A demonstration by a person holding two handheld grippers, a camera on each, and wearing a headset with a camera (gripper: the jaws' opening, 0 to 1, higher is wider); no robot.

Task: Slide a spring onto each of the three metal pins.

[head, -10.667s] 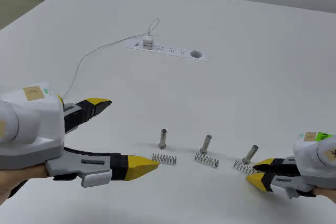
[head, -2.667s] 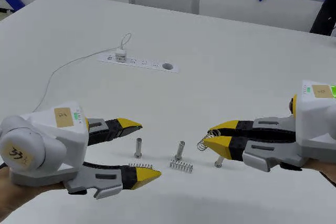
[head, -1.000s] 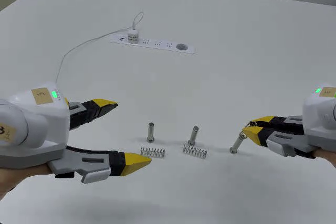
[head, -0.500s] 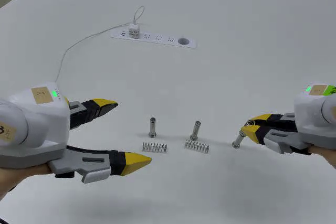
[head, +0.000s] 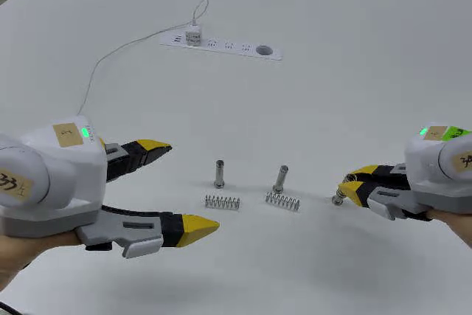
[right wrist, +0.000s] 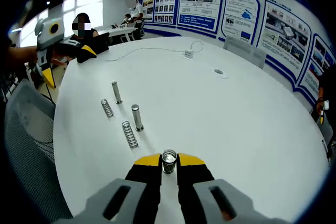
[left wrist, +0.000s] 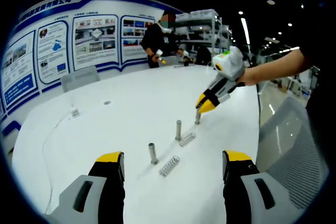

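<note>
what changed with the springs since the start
The right gripper picked the right spring off the table and brought it to the right pin, jaws shut on it. The left spring, the middle spring and the open left gripper stayed as they were.

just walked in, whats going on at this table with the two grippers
A person holds a gripper in each hand at a white table. The right gripper is closed on a small silver coil spring at the rightmost short metal pin, apparently working it on. The other two upright pins are bare, each with a spring lying on the table in front of it. The left gripper hovers open nearby.
</note>
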